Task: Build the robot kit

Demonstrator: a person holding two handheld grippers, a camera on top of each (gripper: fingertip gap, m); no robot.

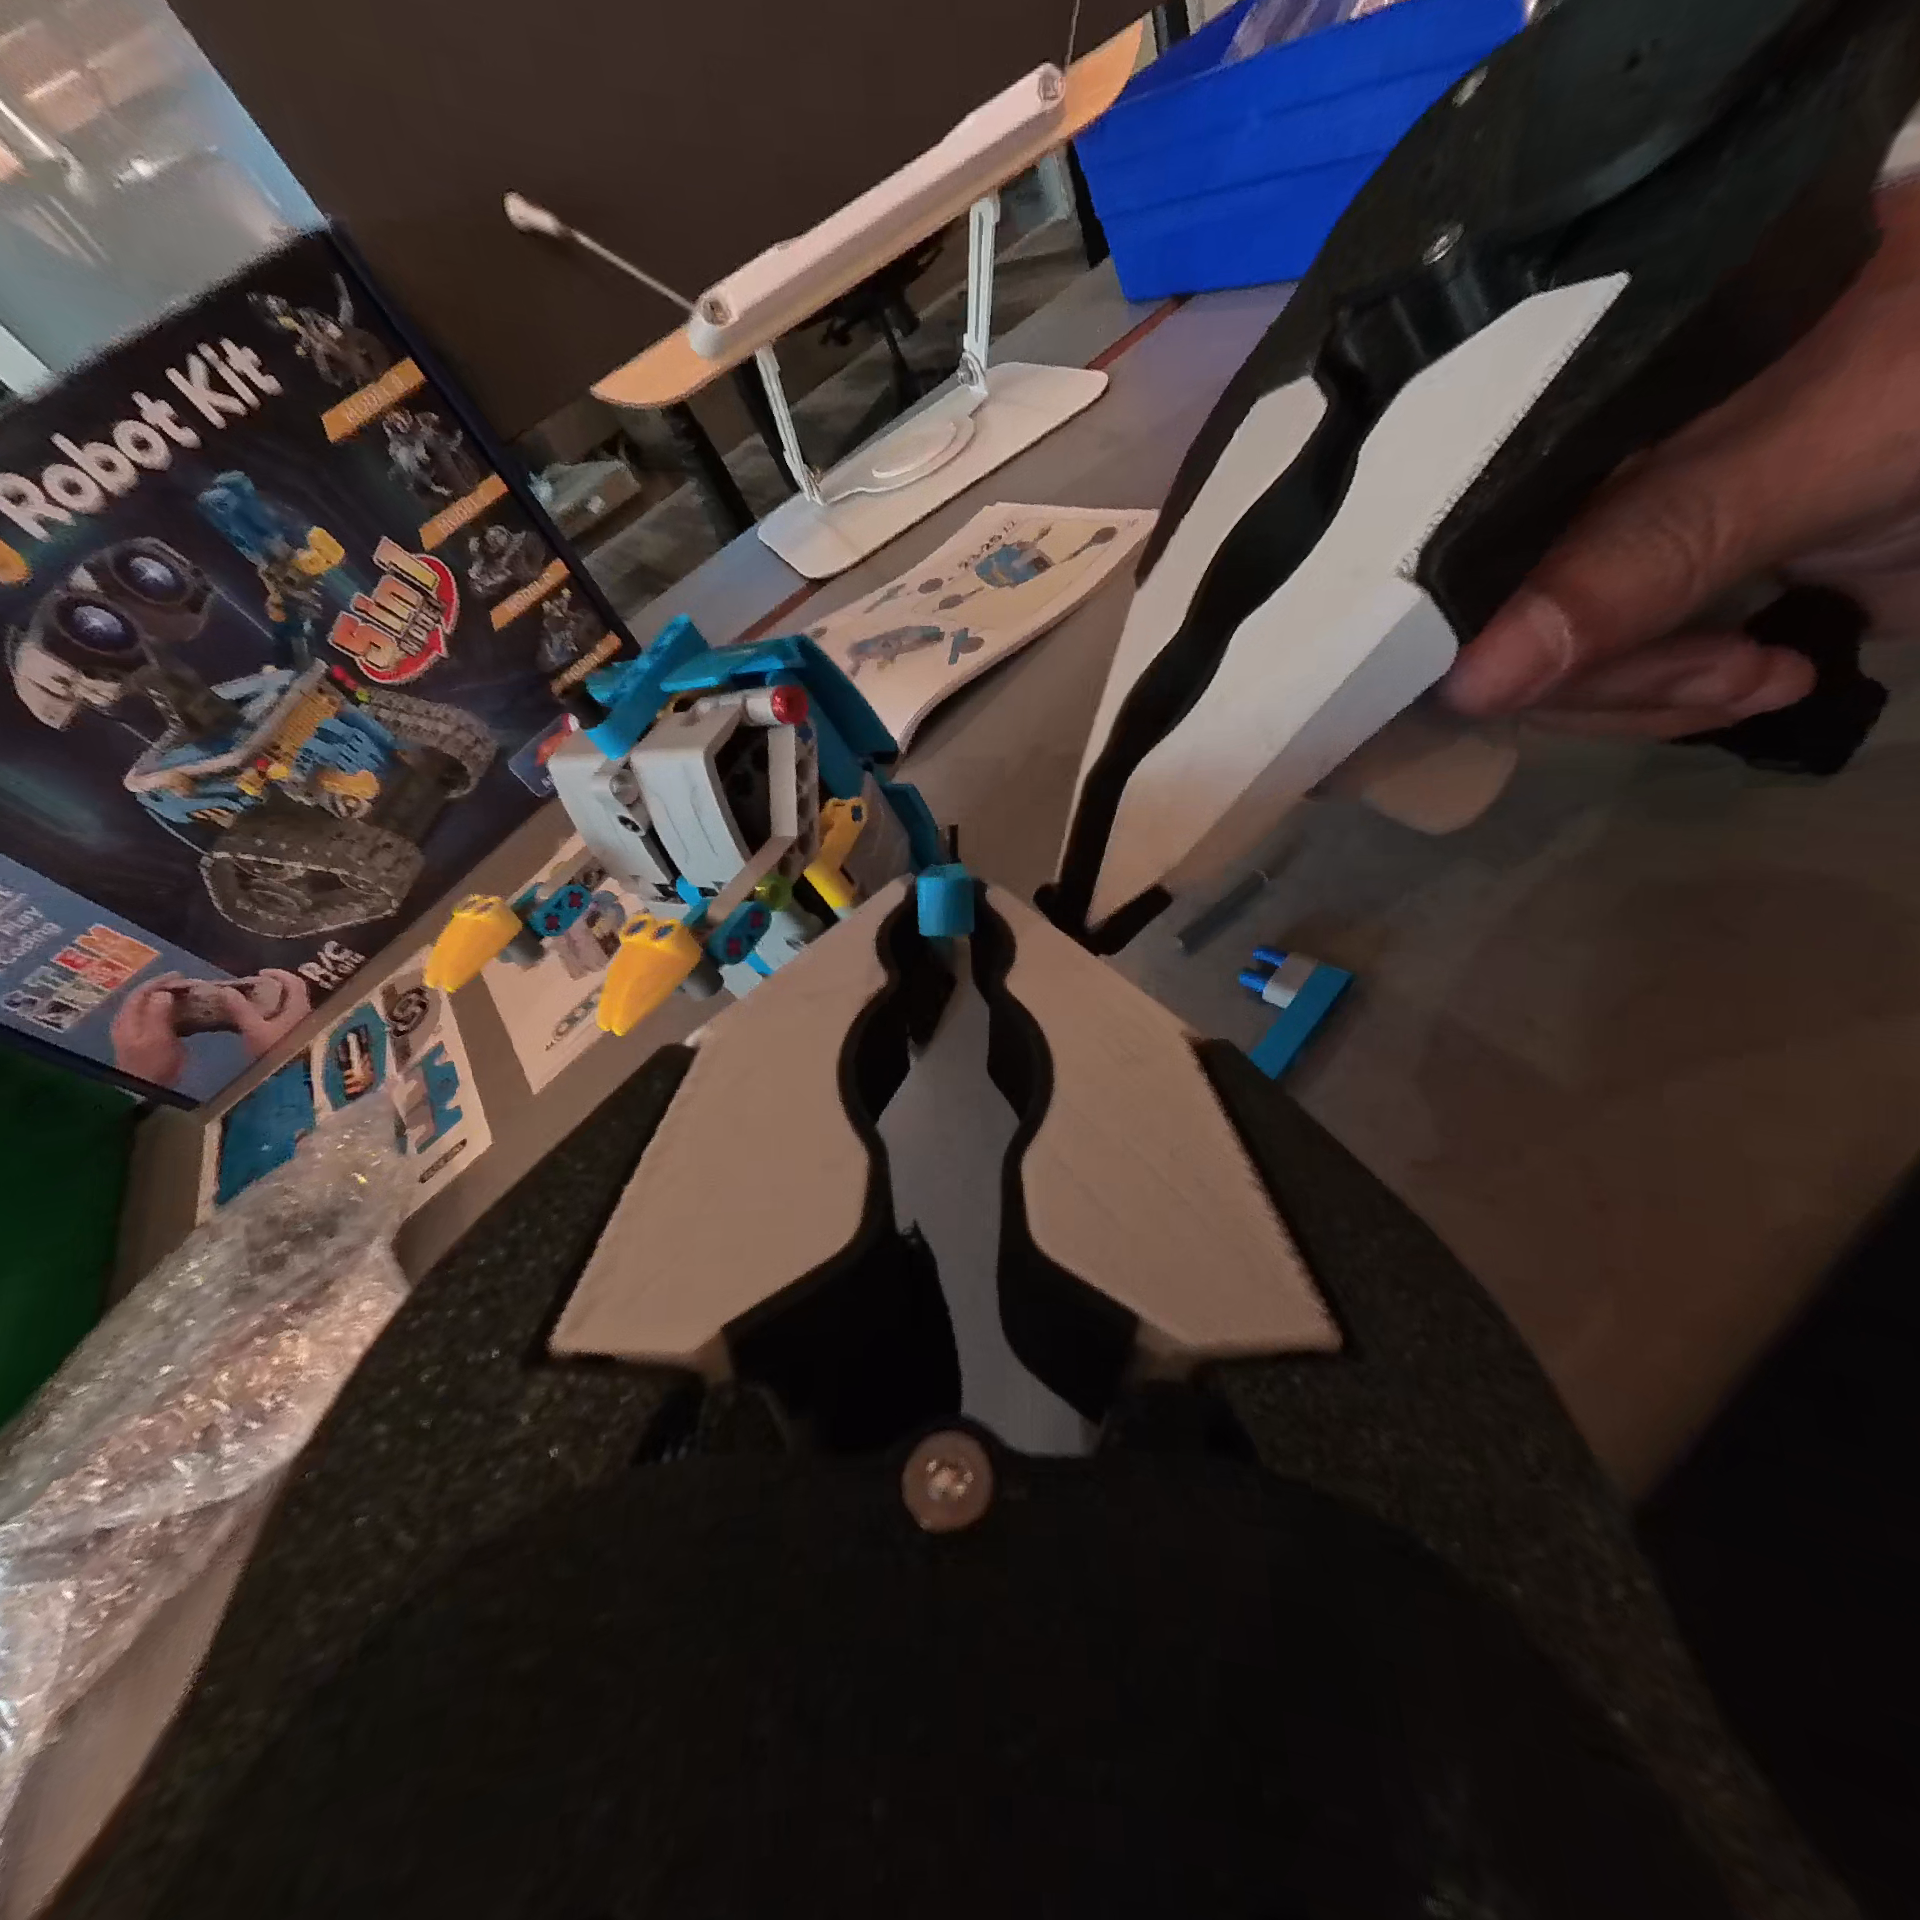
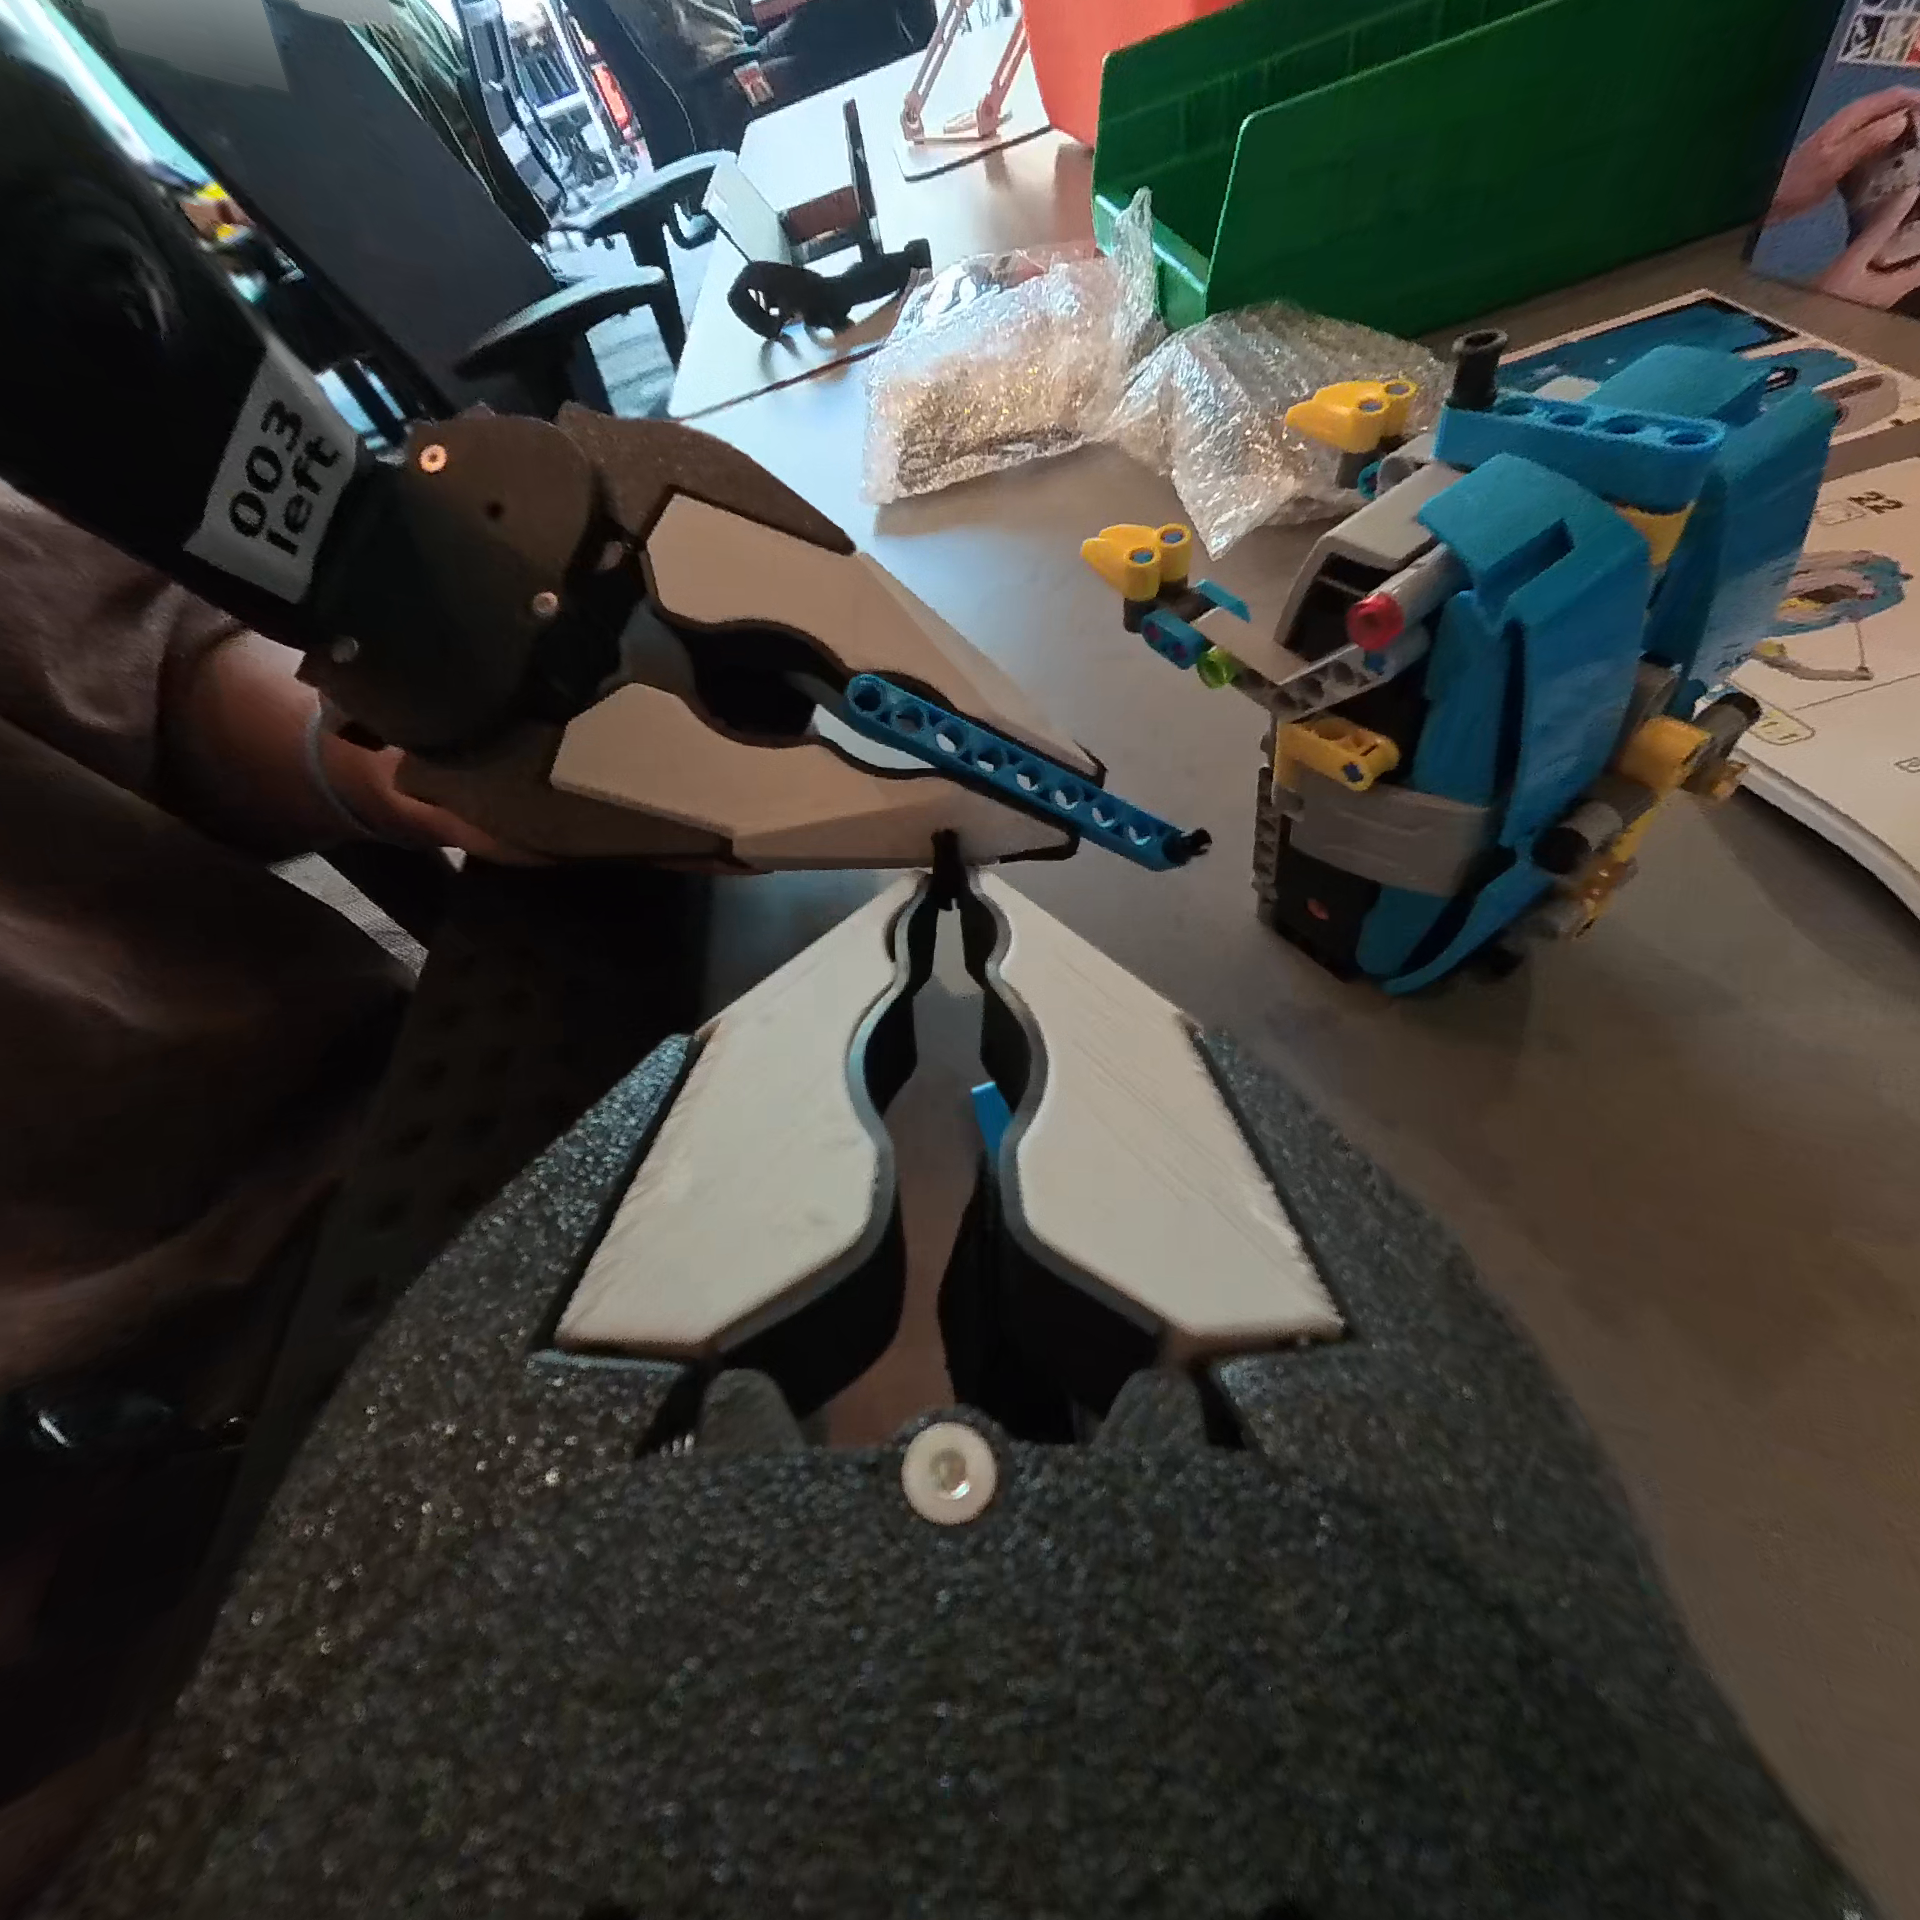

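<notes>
Right gripper (image 2: 948,883): its two white fingers are nearly closed. They pinch a small black pin (image 2: 945,847) at the tips. The pin stands up, toward 12 o'clock.
Left gripper (image 2: 1070,805): in the right wrist view it reaches in from 9 o'clock. Its fingers are squeezed on a long blue beam (image 2: 1023,769) with a row of holes.
Beam: it is long and thin. It lies from 10 o'clock to 4 o'clock in the right wrist view, and its free end, with a black peg, sticks out past the fingertips. In the left wrist view only its blue end shows, pointing straight away.
Small parts: a flat blue plate (image 1: 1299,1003) with a gray block lies on the gray table (image 1: 1558,1091) at 2 o'clock of the left gripper.
Toy robot (image 2: 1538,686): blue, gray and yellow. It stands at 2 o'clock of the right gripper, just past the beam's end and not touching it.
Booklet (image 1: 987,603): open behind the robot.
Bubble wrap (image 2: 1049,374): past the robot in the right wrist view.
Kit box (image 1: 239,644): stands at 10 o'clock in the left wrist view.
Lamp (image 1: 883,312): white, farthest back.
</notes>
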